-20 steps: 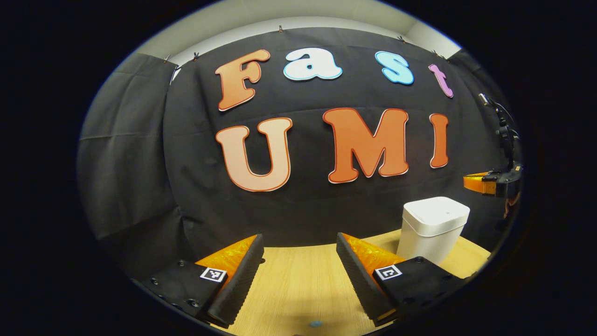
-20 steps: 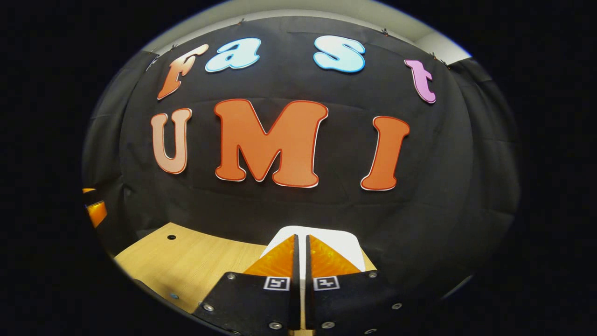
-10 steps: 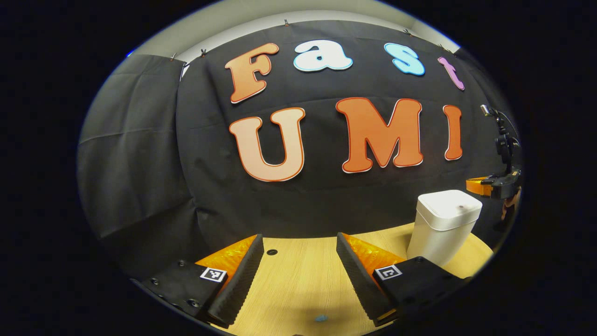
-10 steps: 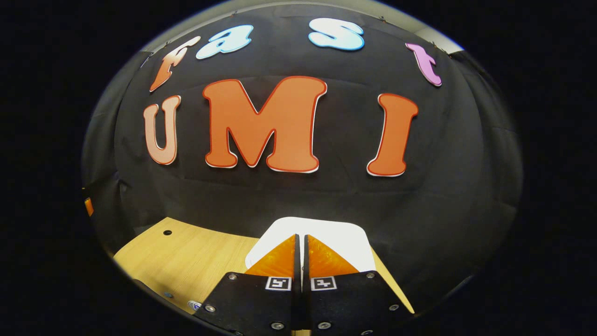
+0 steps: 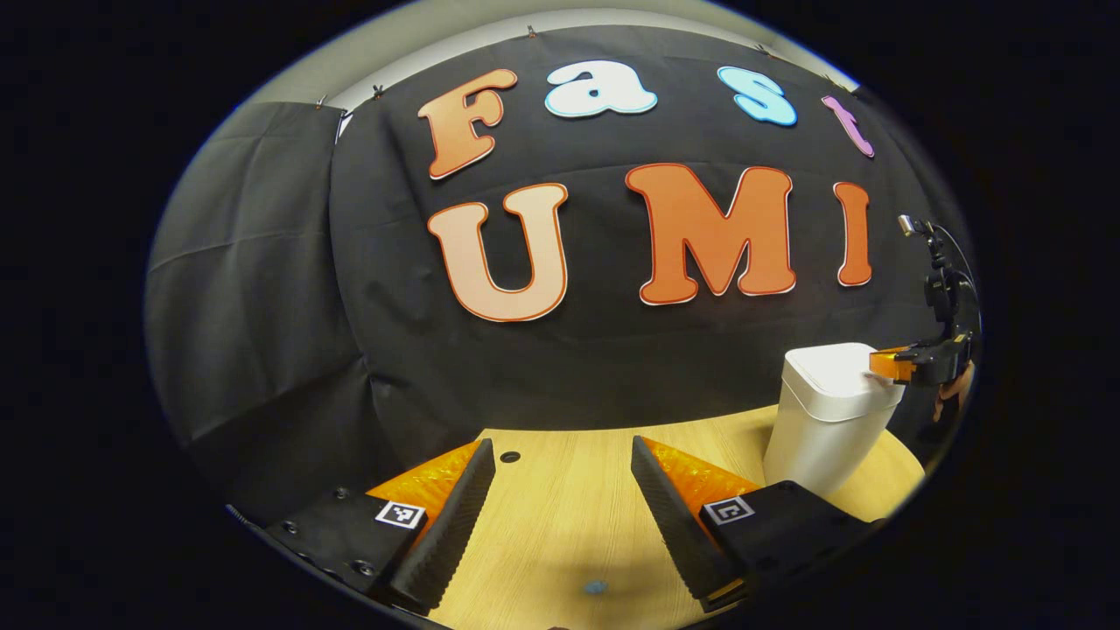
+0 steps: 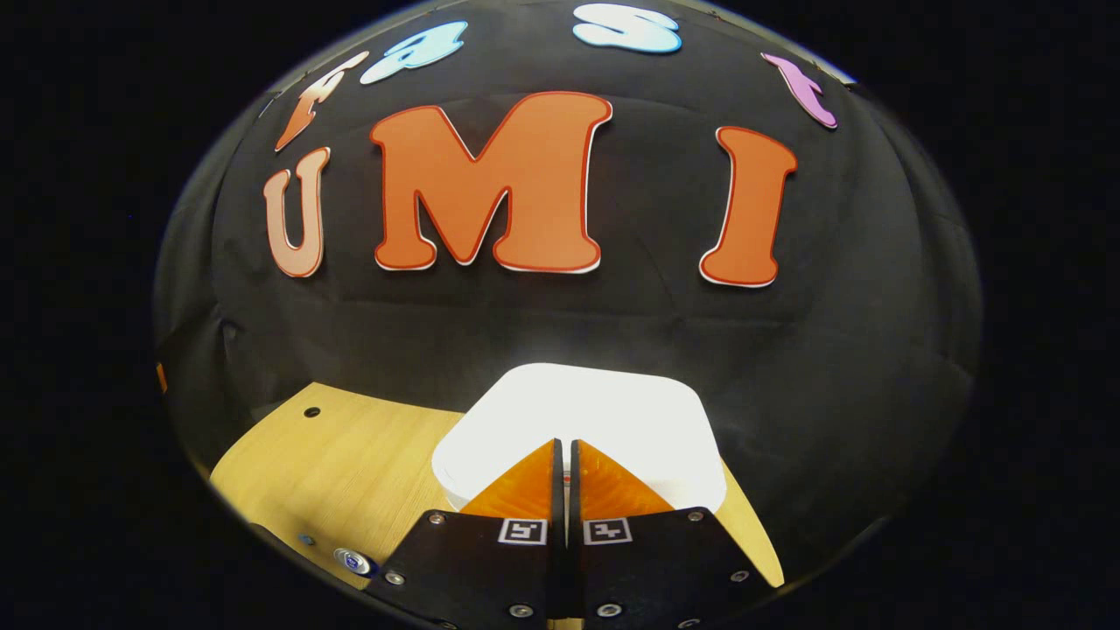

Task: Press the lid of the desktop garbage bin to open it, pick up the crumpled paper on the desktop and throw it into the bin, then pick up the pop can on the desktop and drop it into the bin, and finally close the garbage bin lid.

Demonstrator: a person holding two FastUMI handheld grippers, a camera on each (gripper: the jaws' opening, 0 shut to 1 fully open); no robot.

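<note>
no words, numbers or brand names can be read on any object here.

only signs: small square black-and-white code tags.
- left gripper [image 5: 562,446]: two tags [image 5: 400,514], one on the base of each finger, seen in the left gripper view.
- right gripper [image 6: 565,443]: two tags [image 6: 520,531], side by side at the finger bases, seen in the right gripper view.

the tags carry block patterns, not letters or digits.
</note>
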